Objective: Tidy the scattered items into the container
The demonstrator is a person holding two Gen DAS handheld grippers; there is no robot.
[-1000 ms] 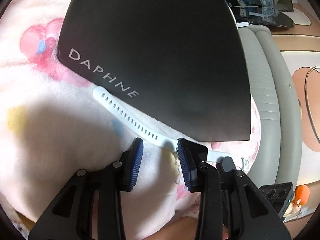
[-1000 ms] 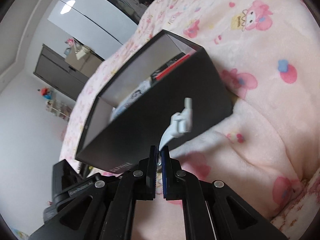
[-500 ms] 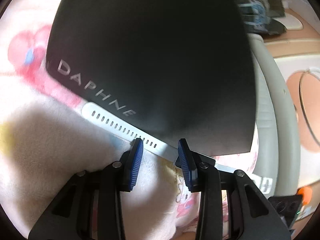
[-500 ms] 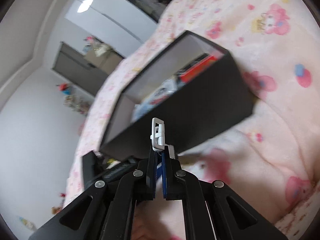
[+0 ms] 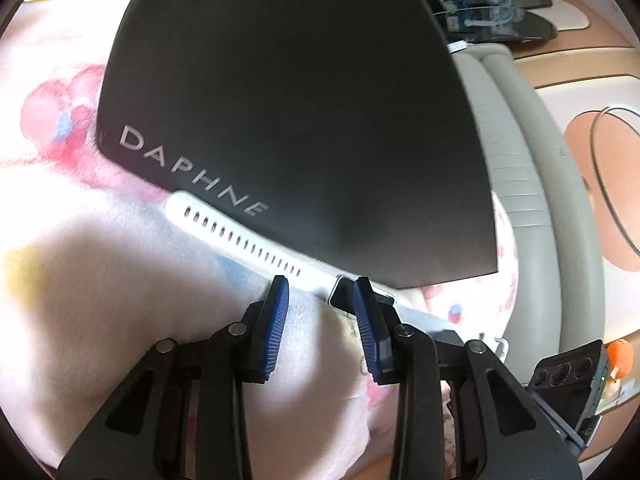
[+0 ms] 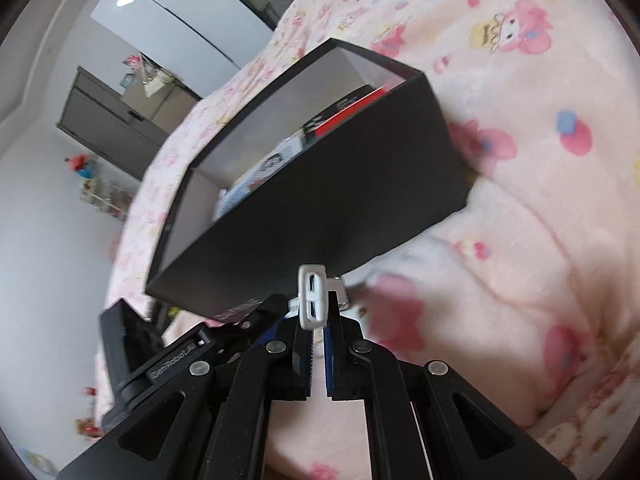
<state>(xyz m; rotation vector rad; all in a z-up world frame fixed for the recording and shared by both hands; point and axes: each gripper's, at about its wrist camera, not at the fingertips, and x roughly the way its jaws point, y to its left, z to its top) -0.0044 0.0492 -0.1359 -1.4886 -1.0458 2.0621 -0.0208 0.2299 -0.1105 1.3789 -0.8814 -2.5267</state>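
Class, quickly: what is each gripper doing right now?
Left gripper: jaws closing around the white watch, not yet gripping.
Right gripper: shut on the watch's buckle end.

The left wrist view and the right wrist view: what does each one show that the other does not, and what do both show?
Only the left wrist view shows the watch's long perforated strap and dark face, lying against the box's DAPHNE side, with the left gripper closing around it, pads not yet pressing.

Only the right wrist view shows the box's open top with packets inside, and the right gripper shut on the strap's buckle end.

Both show the black box, the white watch and the pink blanket.
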